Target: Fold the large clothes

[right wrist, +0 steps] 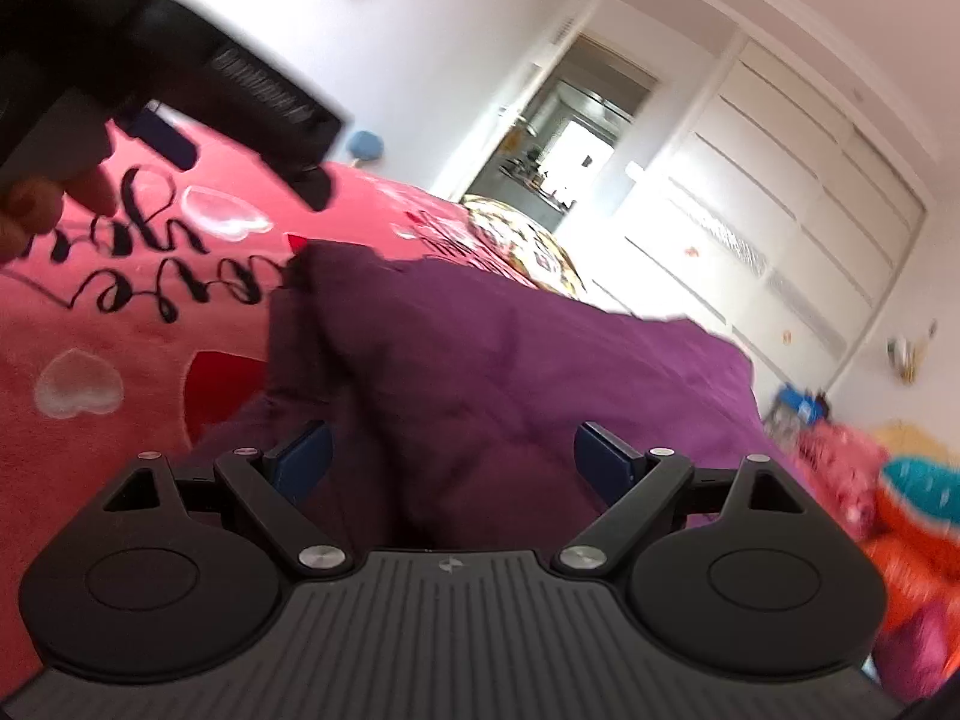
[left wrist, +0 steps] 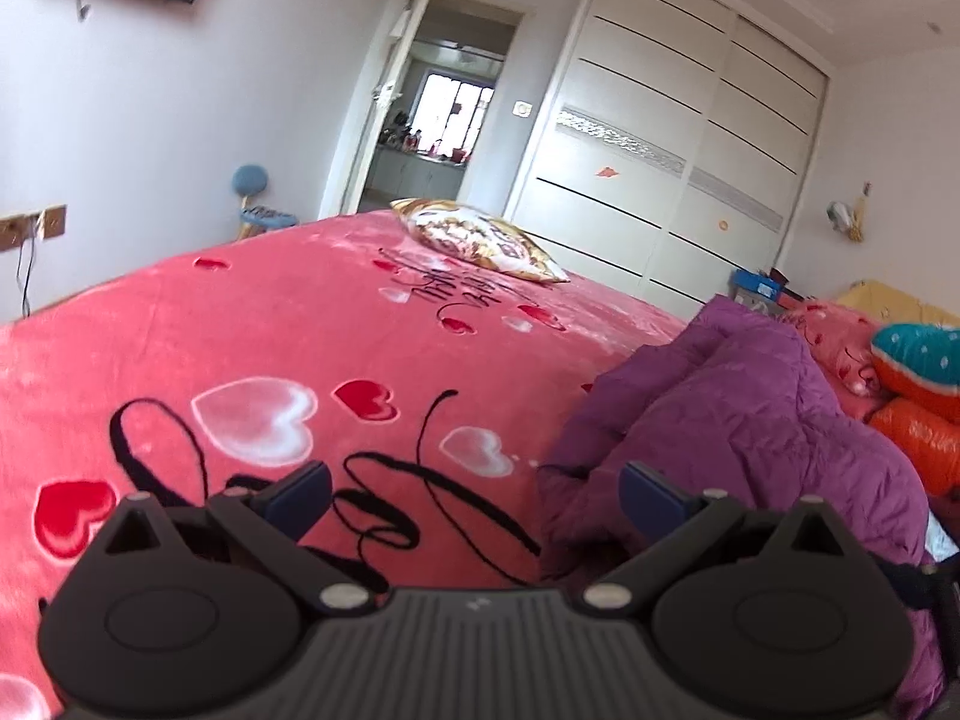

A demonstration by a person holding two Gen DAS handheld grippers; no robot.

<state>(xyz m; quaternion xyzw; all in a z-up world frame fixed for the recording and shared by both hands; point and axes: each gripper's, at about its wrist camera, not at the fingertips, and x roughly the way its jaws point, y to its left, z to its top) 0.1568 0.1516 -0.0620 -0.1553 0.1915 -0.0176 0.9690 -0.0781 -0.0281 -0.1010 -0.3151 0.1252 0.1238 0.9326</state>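
A purple padded jacket [left wrist: 738,414] lies bunched on a pink bed blanket [left wrist: 252,324] with hearts and black script. My left gripper [left wrist: 474,495] is open and empty, above the blanket, with the jacket's edge by its right finger. In the right wrist view the jacket [right wrist: 492,360] fills the middle. My right gripper [right wrist: 453,459] is open just above the jacket, and nothing is held between its jaws. The left gripper [right wrist: 240,120] also shows at the upper left of that view, over the blanket [right wrist: 120,312].
A gold patterned pillow [left wrist: 480,237] lies at the bed's far end. Orange and teal cushions [left wrist: 918,384] are piled at the right. A white sliding wardrobe [left wrist: 678,138] and an open doorway [left wrist: 438,114] stand beyond the bed.
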